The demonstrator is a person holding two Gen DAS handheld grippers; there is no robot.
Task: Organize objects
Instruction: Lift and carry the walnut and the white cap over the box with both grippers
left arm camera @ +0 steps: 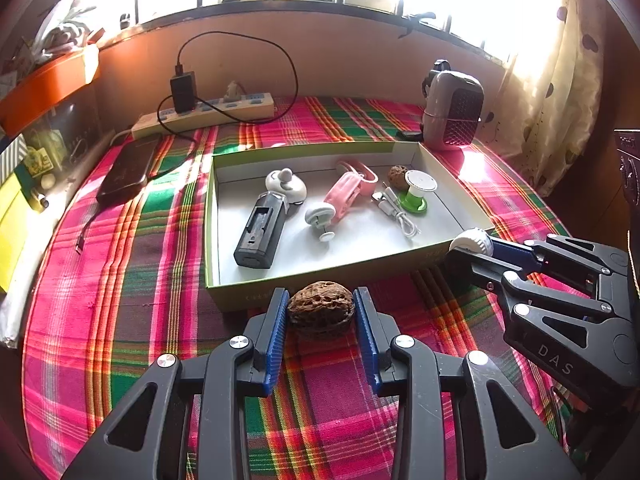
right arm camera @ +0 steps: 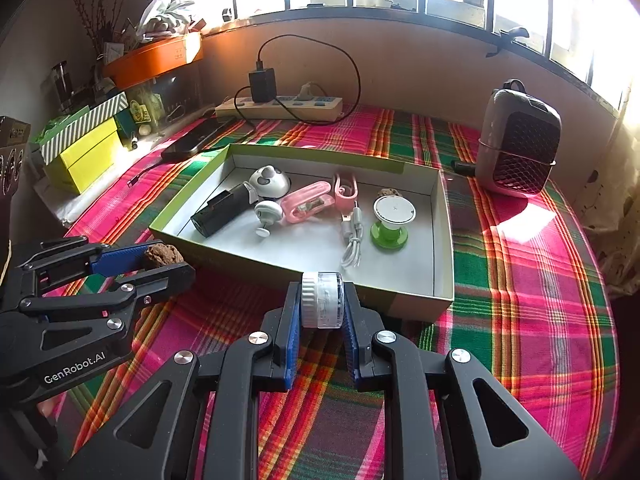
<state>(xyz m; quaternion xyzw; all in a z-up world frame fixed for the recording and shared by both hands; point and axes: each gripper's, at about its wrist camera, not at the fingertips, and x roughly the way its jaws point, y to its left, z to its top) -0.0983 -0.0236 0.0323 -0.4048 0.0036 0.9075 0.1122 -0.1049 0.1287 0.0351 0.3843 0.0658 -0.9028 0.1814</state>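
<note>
Nearest the camera, the left gripper (left arm camera: 321, 312) clasps a walnut (left arm camera: 321, 307) between its blue pads, just short of the near wall of the open box (left arm camera: 280, 280) on the plaid tabletop (left arm camera: 120, 280). Inside the box, from left: a black case (left arm camera: 262, 231), a white toy (left arm camera: 286, 186), a pink clip (left arm camera: 347, 192), a white cable (left arm camera: 396, 212), a green-based disc (left arm camera: 418, 192). At right, the right gripper (right arm camera: 322, 300) grasps a small clear jar (right arm camera: 322, 300) at the box's near edge.
</note>
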